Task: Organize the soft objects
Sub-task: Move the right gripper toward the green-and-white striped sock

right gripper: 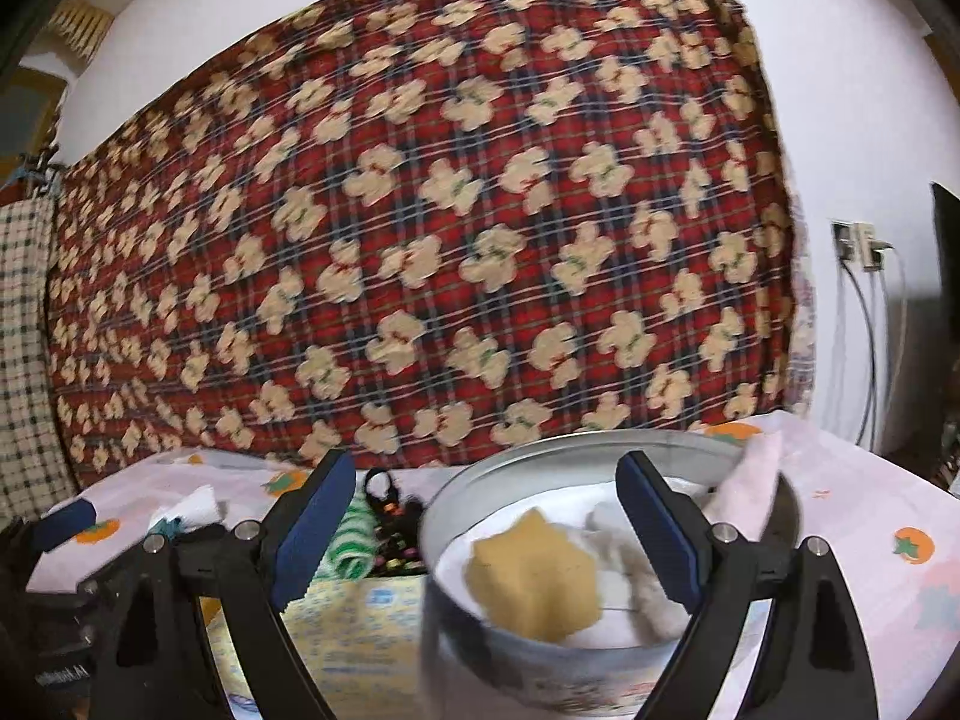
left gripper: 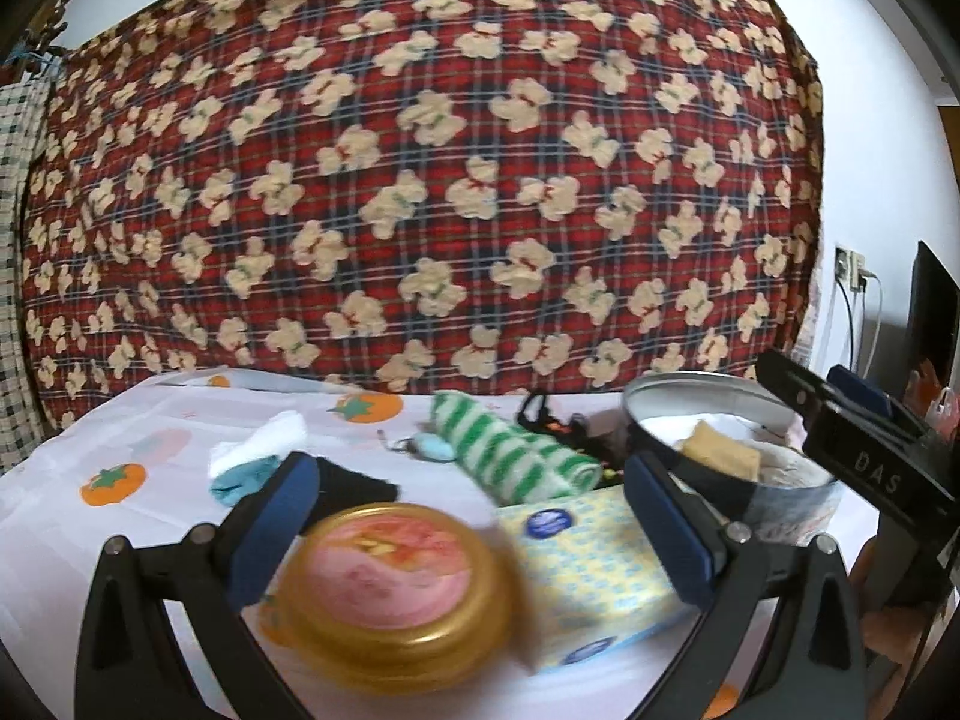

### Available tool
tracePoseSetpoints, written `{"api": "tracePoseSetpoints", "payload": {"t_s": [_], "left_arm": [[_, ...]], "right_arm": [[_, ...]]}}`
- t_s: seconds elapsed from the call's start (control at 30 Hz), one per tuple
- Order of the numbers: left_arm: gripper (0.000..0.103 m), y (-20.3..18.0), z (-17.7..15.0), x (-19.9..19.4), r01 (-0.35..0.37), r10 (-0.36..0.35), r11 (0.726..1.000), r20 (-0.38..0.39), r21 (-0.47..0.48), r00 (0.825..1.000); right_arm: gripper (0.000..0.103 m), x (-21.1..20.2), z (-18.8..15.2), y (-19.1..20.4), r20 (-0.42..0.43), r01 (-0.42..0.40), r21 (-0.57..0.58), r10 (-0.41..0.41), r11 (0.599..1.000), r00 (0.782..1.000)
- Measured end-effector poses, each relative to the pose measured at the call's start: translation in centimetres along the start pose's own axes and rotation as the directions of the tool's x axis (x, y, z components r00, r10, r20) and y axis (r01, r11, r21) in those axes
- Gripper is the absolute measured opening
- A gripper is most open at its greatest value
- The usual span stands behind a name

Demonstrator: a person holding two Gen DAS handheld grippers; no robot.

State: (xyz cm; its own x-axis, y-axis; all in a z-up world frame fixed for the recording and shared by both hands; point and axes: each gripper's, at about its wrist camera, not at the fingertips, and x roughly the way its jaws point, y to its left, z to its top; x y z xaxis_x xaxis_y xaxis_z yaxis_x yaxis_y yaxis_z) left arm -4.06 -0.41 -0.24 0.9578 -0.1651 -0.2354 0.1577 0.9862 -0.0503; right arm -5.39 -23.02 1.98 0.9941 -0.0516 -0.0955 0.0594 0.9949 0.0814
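bin: round tin [right gripper: 606, 648] collects soft items, tan sponge [right gripper: 534, 576] inside | left gripper [left gripper: 474, 516] spread, empty, beside tin; right gripper [right gripper: 486, 534] spread, empty, over it | striped towel [left gripper: 516, 450] beside tin, unsorted

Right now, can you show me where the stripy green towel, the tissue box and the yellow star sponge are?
Stripy green towel [left gripper: 516, 456]: left wrist view, middle of the roll.
Tissue box [left gripper: 594, 576]: left wrist view, its yellow top face.
Yellow star sponge [right gripper: 534, 576]: right wrist view, its centre, inside the round tin.
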Motion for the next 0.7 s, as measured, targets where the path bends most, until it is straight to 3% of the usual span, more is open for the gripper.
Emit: {"api": "tracePoseSetpoints", "payload": {"t_s": [0.17,0.33,0.5,0.63,0.7], "left_arm": [[0.103,3.6,0.1,0.1,-0.05,0.049,0.999,-0.014,-0.022,0.999],[0.103,7.4,0.4,0.9,-0.117,0.116,0.992,-0.024,-0.046,0.993],[0.103,11.3,1.5,2.0,-0.186,0.185,0.982,-0.016,-0.027,0.983],[0.103,14.8,2.4,3.7,-0.213,0.211,0.974,-0.044,-0.069,0.977],[0.103,15.9,2.6,4.5,-0.214,0.209,0.973,-0.064,-0.09,0.976]], "right_arm": [[0.09,0.8,-0.3,1.8,-0.04,-0.066,-0.025,0.065,0.998,0.997],[0.056,2.5,-0.5,3.1,-0.124,-0.141,-0.026,0.137,0.99,0.983],[0.055,5.5,0.1,4.6,-0.248,-0.25,0.026,0.248,0.968,0.936],[0.055,8.5,1.3,6.9,-0.37,-0.304,-0.012,0.278,0.953,0.886],[0.055,10.1,1.5,7.9,-0.433,-0.336,-0.007,0.3,0.942,0.85]]}}
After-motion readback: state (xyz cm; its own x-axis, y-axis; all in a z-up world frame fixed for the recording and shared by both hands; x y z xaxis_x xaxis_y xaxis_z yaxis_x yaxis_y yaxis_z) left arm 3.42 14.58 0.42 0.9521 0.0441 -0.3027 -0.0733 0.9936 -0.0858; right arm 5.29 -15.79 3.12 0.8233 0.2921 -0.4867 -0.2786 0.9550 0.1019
